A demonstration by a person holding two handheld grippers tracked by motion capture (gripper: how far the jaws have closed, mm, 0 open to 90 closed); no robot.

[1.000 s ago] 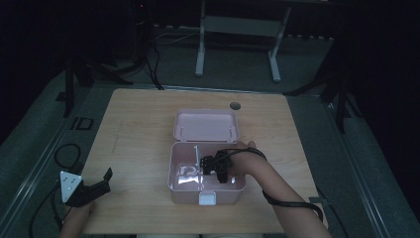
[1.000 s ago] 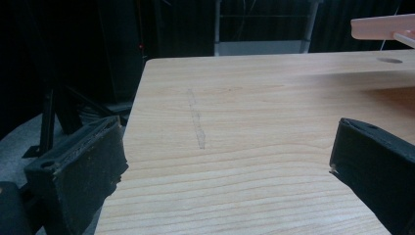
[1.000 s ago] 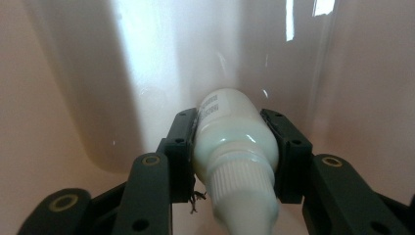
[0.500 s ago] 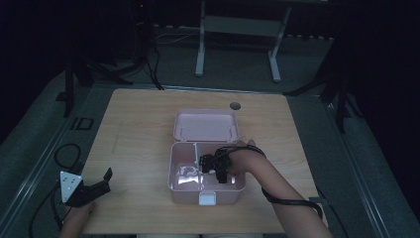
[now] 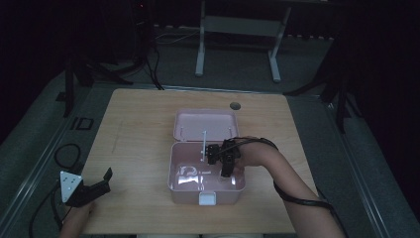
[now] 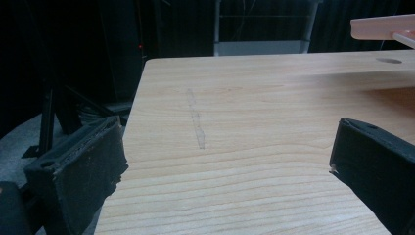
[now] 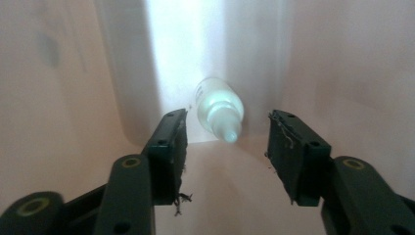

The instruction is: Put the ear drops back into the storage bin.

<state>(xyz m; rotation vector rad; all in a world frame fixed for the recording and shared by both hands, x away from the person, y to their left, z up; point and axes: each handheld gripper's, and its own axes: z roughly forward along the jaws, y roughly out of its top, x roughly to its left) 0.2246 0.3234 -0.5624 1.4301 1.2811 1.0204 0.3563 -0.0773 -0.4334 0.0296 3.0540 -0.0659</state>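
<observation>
Dim, murky high view; white glare on the pink box (image 7: 195, 54) wall, soft focus.

Right gripper (image 7: 222, 147) opened, releasing bottle (image 7: 219, 108), rising

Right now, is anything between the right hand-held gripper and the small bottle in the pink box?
Nothing visible. The right hand-held gripper has just been opening, and the small clear bottle lies free beyond its tips on the pink box floor.
</observation>
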